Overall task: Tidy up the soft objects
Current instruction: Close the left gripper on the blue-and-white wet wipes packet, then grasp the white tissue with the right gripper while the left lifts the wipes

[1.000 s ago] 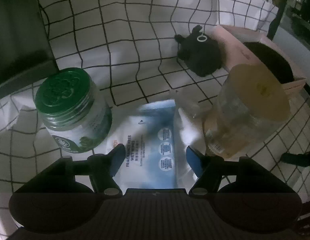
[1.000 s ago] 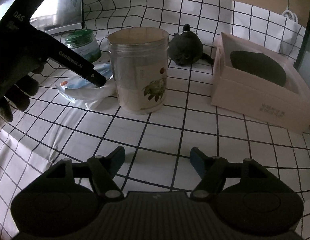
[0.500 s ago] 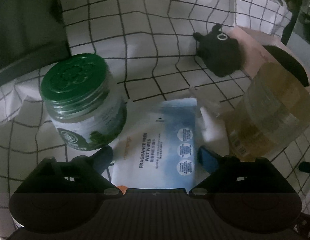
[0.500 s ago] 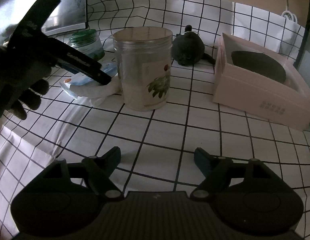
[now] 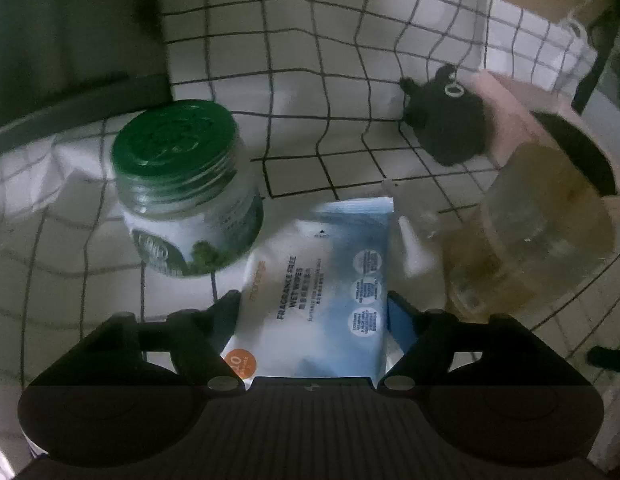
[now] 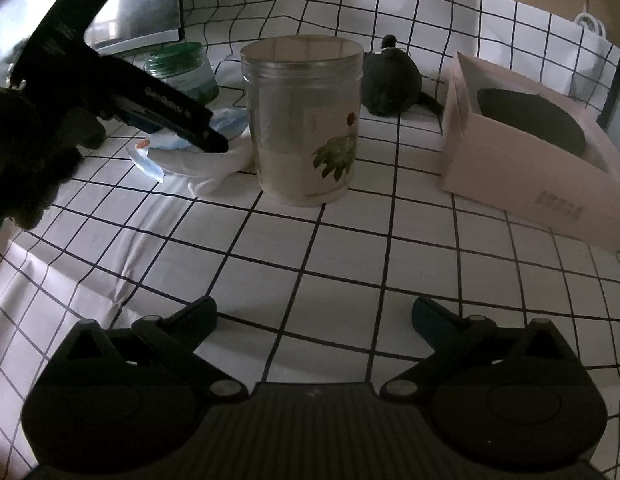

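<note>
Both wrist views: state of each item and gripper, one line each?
Wet wipes pack: flat on the cloth, between the open left fingers.
Green-lidded jar: upright, lid on.
Clear jar: upright, lidded.
Black plush toy: on the cloth, outside the box.
Pink box: open, dark item inside.
Left gripper: open, jaws just moving.
Right gripper: open, just widened, nothing between.

Open checked cloth is seen ahead of the right tool (image 6: 314, 314), unobstructed up to the clear jar (image 6: 303, 120). The wipes pack (image 5: 322, 280) is flanked closely: green-lidded jar (image 5: 181, 184) just beside it on the left, clear jar on the right. A narrow lane is left between them. Behind, the black plush (image 5: 450, 120) touches the pink box (image 6: 526, 160).
</note>
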`<state>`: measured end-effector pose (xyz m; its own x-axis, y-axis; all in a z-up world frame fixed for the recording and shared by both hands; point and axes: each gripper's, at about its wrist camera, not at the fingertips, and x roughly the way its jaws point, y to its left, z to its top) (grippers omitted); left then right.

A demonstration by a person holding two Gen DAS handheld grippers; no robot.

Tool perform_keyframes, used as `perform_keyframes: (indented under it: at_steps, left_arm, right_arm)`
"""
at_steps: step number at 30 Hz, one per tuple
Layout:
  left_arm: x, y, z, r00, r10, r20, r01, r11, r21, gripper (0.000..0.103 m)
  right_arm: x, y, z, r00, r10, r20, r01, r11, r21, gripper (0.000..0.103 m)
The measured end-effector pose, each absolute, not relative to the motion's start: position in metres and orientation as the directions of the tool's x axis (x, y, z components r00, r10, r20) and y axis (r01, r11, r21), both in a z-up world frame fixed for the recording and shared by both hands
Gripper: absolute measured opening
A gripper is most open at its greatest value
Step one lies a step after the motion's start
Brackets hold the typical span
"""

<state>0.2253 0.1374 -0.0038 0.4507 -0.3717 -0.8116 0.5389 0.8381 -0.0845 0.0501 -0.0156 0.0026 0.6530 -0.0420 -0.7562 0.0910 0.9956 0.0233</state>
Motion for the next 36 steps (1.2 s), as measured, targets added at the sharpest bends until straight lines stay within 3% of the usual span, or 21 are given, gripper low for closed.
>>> perform_keyframes:
  at_steps: [4, 7, 14, 16, 20, 25, 27, 29, 36]
  left_arm:
    - [0.198, 0.168, 0.011, 0.49, -0.402, -0.774, 0.474, 0.867, -0.151, 0.079]
    - [0.174, 0.202, 0.024, 0.525, -0.426, -0.737, 0.409, 0.886, -0.22, 0.079]
    - [0.158, 0.273, 0.055, 0.627, -0.346, -0.698, 0.254, 0.938, -0.237, 0.079]
    - [0.155, 0.287, 0.061, 0.647, -0.328, -0.688, 0.234, 0.945, -0.23, 0.079]
    - [0.143, 0.313, 0.06, 0.654, -0.322, -0.685, 0.201, 0.946, -0.253, 0.079]
    - [0.13, 0.339, 0.047, 0.643, -0.307, -0.702, 0.141, 0.948, -0.285, 0.079]
    - [0.126, 0.348, 0.042, 0.637, -0.304, -0.708, 0.121, 0.947, -0.297, 0.079]
    - [0.122, 0.354, 0.038, 0.635, -0.303, -0.711, 0.105, 0.945, -0.309, 0.079]
    - [0.117, 0.359, 0.034, 0.627, -0.319, -0.711, 0.101, 0.938, -0.333, 0.079]
  right_arm:
    - [0.053, -0.017, 0.004, 0.638, -0.02, -0.769, 0.055, 0.998, 0.02, 0.103]
    - [0.057, -0.016, 0.01, 0.639, -0.032, -0.768, 0.061, 0.998, 0.01, 0.095]
    - [0.069, 0.048, 0.044, 0.799, -0.072, -0.597, -0.077, 0.972, -0.22, 0.093]
    - [0.08, 0.07, 0.043, 0.813, -0.079, -0.577, -0.117, 0.949, -0.294, 0.087]
    - [0.108, 0.103, 0.028, 0.806, -0.12, -0.58, -0.16, 0.898, -0.409, 0.059]
    - [0.14, 0.117, 0.013, 0.767, -0.206, -0.608, -0.175, 0.844, -0.507, 0.05]
    - [0.15, 0.118, 0.01, 0.729, -0.232, -0.644, -0.197, 0.83, -0.522, 0.023]
    - [0.158, 0.12, 0.01, 0.687, -0.236, -0.687, -0.211, 0.84, -0.499, 0.009]
    - [0.127, 0.153, 0.026, 0.682, -0.042, -0.73, -0.365, 0.846, -0.389, 0.008]
